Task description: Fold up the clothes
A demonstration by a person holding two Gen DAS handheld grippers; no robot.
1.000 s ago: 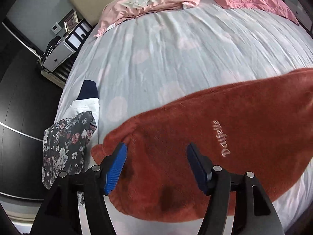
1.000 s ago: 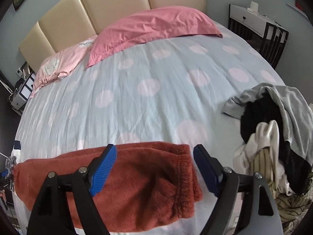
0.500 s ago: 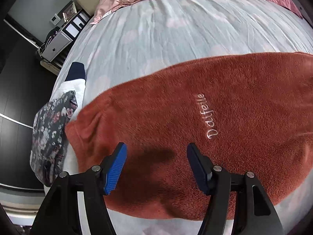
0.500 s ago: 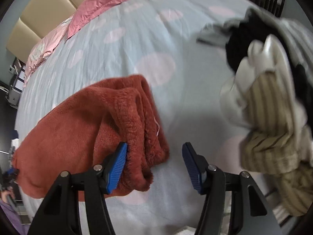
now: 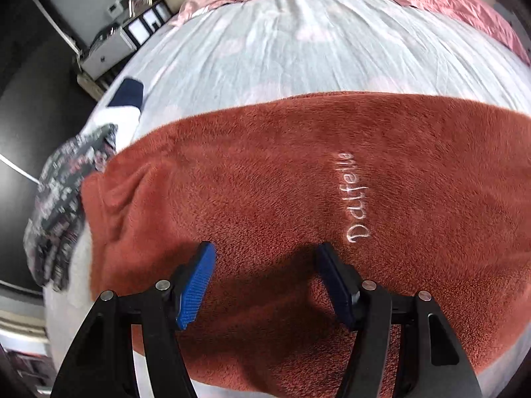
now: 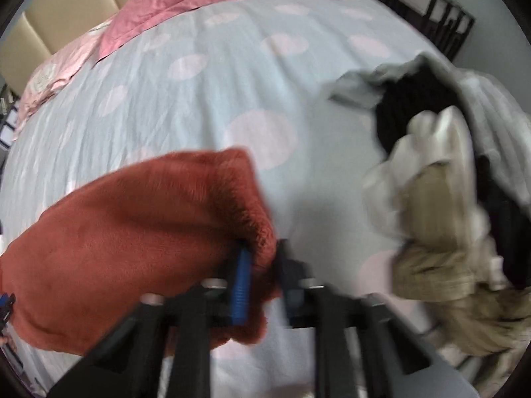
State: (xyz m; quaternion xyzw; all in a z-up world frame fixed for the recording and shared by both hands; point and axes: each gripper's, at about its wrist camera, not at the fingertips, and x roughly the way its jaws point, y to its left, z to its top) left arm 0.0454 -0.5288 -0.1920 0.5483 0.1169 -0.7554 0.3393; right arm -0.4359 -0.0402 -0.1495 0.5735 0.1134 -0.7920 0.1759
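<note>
Closer to the bed (image 5: 298,43) than a second ago: in the left wrist view the rust-red fleece garment (image 5: 282,199) now fills most of the picture, where before much pale sheet showed above it. Left claw (image 5: 265,282) spread as before, both blue ribbed pads low over the pile with fleece lying between them, not pinched. Right claw (image 6: 262,278) changed most: wide apart a second ago, jaws have just been closing, now pressed together on the ribbed end of the fleece garment (image 6: 132,232), a fold of it bunched up between the pads. Blurred there, so the exact edge held cannot be told.

Garment thick, plush, napped, lying in a long band across the bed from one claw to the other; white script embroidered just beyond the left claw's right finger. Sheet pale blue cotton, finely creased, with large pale pink dots. Left of the left claw, a dark floral-print cloth (image 5: 63,199) crumpled at the bed's edge, touching the fleece. Right of the right claw, a loose heap of clothes (image 6: 448,182): grey, black, cream and striped tan, well apart from the fleece. Far beyond both, smooth pink pillows (image 6: 205,10) against a padded beige headboard (image 6: 66,10).
</note>
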